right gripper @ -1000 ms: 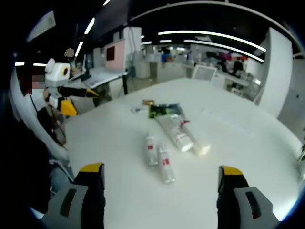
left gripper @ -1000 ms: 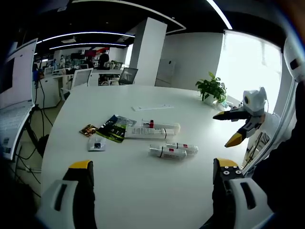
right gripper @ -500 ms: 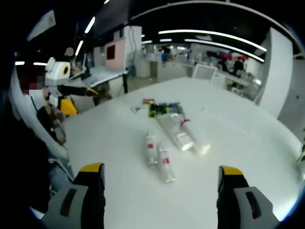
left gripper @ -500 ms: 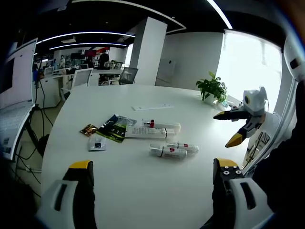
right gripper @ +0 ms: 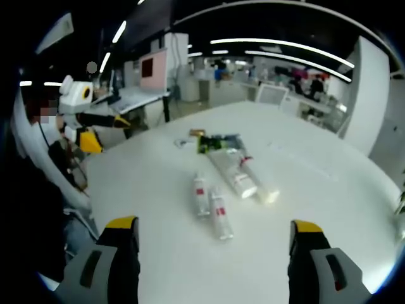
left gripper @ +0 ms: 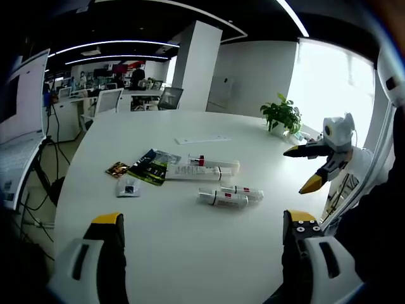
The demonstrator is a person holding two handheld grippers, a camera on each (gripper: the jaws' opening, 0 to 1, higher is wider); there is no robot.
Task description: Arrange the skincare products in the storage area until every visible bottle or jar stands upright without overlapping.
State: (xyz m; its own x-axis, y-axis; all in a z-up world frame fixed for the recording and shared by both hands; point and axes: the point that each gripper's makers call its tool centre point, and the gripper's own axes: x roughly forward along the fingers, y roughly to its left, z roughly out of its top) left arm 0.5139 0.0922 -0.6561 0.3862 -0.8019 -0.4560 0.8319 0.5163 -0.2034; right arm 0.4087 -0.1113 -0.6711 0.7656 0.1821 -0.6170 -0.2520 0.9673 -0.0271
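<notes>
No shift among the lying tubes (left gripper: 221, 199); left gripper (left gripper: 201, 244) and right gripper (right gripper: 214, 244) both spread, empty

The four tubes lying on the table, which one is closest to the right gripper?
The small red-banded tube, lowest in the right gripper view, nearest the open right gripper. Its twin and both long tubes lie farther.

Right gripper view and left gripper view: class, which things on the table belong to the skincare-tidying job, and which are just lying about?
Job:
- two small tubes, lying flat
- two long tubes, lying flat

Lying about:
- dark green packet
- small sachets
- paper strip
- potted plant
</notes>
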